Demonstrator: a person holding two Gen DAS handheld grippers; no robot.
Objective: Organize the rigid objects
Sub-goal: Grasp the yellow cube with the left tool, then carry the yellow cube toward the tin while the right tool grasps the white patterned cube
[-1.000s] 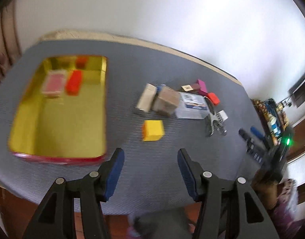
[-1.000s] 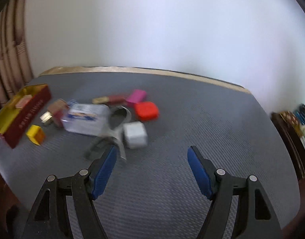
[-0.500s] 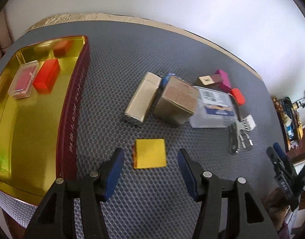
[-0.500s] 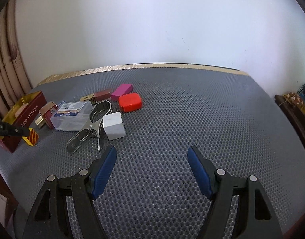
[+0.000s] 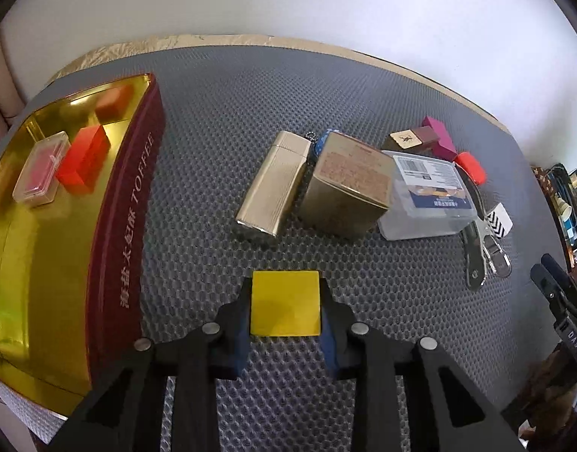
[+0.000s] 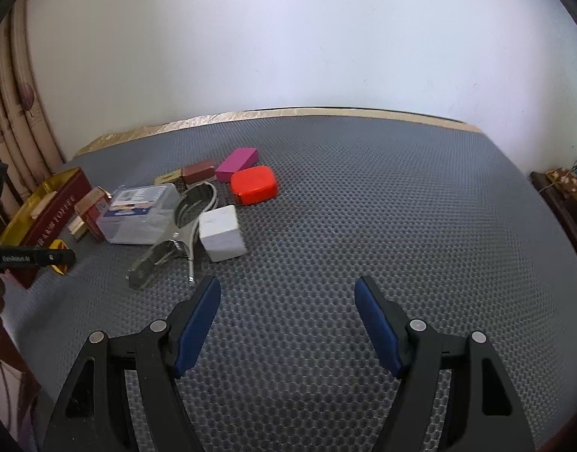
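**Kid:** Left wrist view first. Why is the left gripper (image 5: pixel 285 314) around the yellow block (image 5: pixel 285 303)?

**Helper:** Its jaws are closing, one pad on each side of the block. I think it wants to lift it. The toffee tin (image 5: pixel 126 226) sits just beside it, with a red block (image 5: pixel 83 160) inside, so that is likely where things go.

**Kid:** And the right wrist view?

**Helper:** The right gripper (image 6: pixel 286 318) is open and holds nothing. It hangs over bare mat (image 6: pixel 364 207), near the white cube (image 6: pixel 221 232), maybe waiting its turn.

Left gripper (image 5: pixel 286 310) tilts steeply down, its jaws closing; right gripper (image 6: pixel 286 310) gapes wide
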